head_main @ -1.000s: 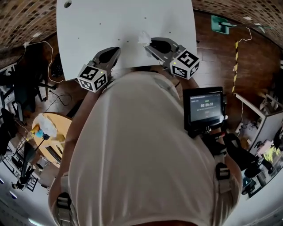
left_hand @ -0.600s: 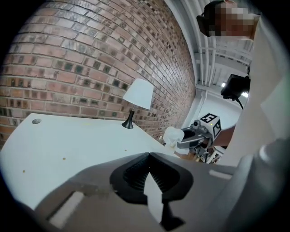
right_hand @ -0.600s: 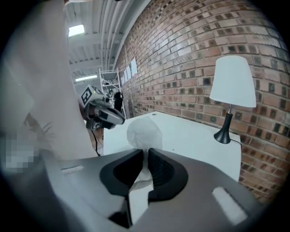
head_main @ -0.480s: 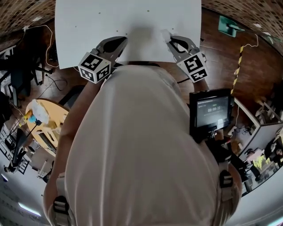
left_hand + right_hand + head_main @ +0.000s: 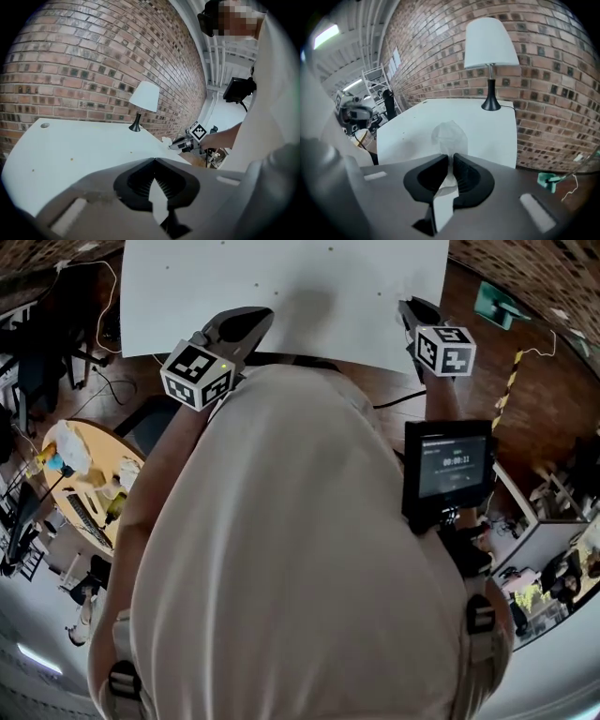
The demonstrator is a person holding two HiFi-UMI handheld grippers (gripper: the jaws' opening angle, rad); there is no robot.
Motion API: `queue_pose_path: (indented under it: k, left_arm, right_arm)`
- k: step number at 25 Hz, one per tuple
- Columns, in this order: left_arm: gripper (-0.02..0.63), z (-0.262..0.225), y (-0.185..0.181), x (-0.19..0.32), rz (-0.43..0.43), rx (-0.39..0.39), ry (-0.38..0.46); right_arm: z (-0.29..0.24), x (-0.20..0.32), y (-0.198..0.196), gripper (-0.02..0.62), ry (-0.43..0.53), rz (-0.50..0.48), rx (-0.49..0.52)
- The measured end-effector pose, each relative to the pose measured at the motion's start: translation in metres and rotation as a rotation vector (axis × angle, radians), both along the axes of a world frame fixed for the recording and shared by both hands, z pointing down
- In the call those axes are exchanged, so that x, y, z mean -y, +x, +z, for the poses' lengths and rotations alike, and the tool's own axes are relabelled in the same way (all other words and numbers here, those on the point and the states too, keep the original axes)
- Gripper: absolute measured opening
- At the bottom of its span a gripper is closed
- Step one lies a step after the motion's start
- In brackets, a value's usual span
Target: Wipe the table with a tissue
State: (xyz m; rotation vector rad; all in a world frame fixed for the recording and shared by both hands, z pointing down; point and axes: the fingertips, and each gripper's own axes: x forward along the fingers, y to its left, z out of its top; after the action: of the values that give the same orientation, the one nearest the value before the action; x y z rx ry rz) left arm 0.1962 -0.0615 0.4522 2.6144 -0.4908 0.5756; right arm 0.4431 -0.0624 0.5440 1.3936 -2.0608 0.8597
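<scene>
Currently your right gripper (image 5: 451, 158) pinches a white tissue (image 5: 449, 133) by the white table (image 5: 487, 131); your left gripper's (image 5: 154, 160) jaws are pressed together, empty.

Two tongs (image 5: 154, 160) (image 5: 451, 157) — one tissue (image 5: 449, 133), one table (image 5: 70, 140), one lamp (image 5: 490, 51).

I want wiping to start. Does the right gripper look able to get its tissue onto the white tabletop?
Likely yes: the right gripper, shut on the crumpled white tissue, points at bare white tabletop; the white-shaded black-footed lamp stands far back.
</scene>
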Motion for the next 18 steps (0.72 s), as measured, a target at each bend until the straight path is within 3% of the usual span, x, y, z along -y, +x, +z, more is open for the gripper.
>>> queue_pose_path:
  k: [4, 8, 15, 18]
  left_arm:
    - [0.006, 0.006, -0.015, 0.005, -0.044, -0.006, -0.019]
    - [0.006, 0.008, -0.028, 0.011, -0.044, -0.018, -0.034]
    - [0.006, 0.005, -0.057, 0.019, -0.056, -0.024, -0.043]
    - [0.006, 0.004, -0.063, 0.014, -0.049, -0.018, -0.045]
  right_arm:
    - [0.009, 0.017, 0.013, 0.038, -0.067, 0.109, 0.125]
    - [0.017, 0.019, 0.019, 0.037, -0.131, 0.193, 0.153]
    - [0.046, 0.017, -0.014, 0.032, -0.214, 0.112, 0.090]
    - [0.046, 0.016, -0.016, 0.031, -0.215, 0.125, 0.086]
